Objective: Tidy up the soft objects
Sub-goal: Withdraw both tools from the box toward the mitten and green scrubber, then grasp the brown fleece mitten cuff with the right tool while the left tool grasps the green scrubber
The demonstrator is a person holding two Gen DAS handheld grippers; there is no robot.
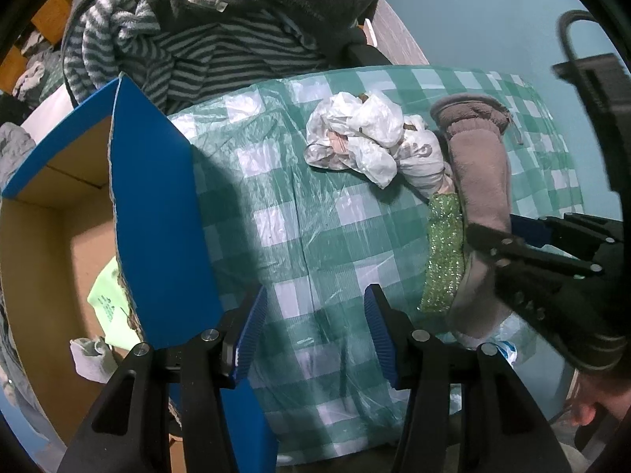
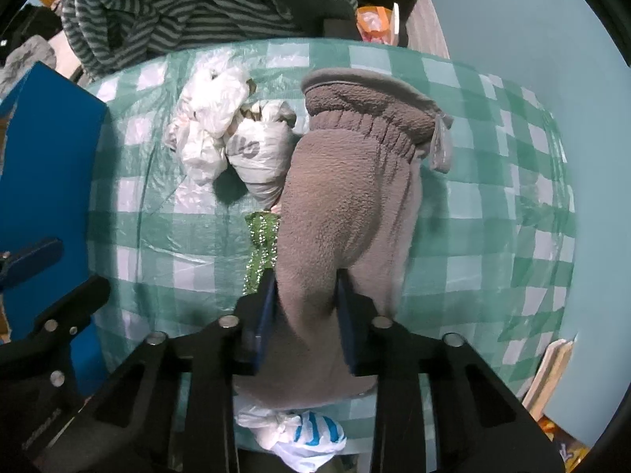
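Observation:
A grey fleece mitten (image 2: 347, 189) lies lengthwise on the green checked tablecloth (image 2: 473, 236), cuff at the far end. My right gripper (image 2: 305, 307) is shut on its near end, both blue pads pressing into the fleece. In the left wrist view the same mitten (image 1: 481, 173) and right gripper (image 1: 508, 234) are at the right. A green glittery strip (image 1: 443, 252) lies against the mitten's left side. My left gripper (image 1: 313, 307) stands open above bare tablecloth with nothing between its fingers, just right of the blue box (image 1: 157, 213).
Crumpled white plastic bags (image 1: 363, 138) sit beyond the strip. The open cardboard box holds a green paper (image 1: 108, 307) and a white sock (image 1: 90, 358). Striped clothing (image 1: 197, 51) is piled at the back. A white-and-blue bag (image 2: 299, 433) lies at the table's near edge.

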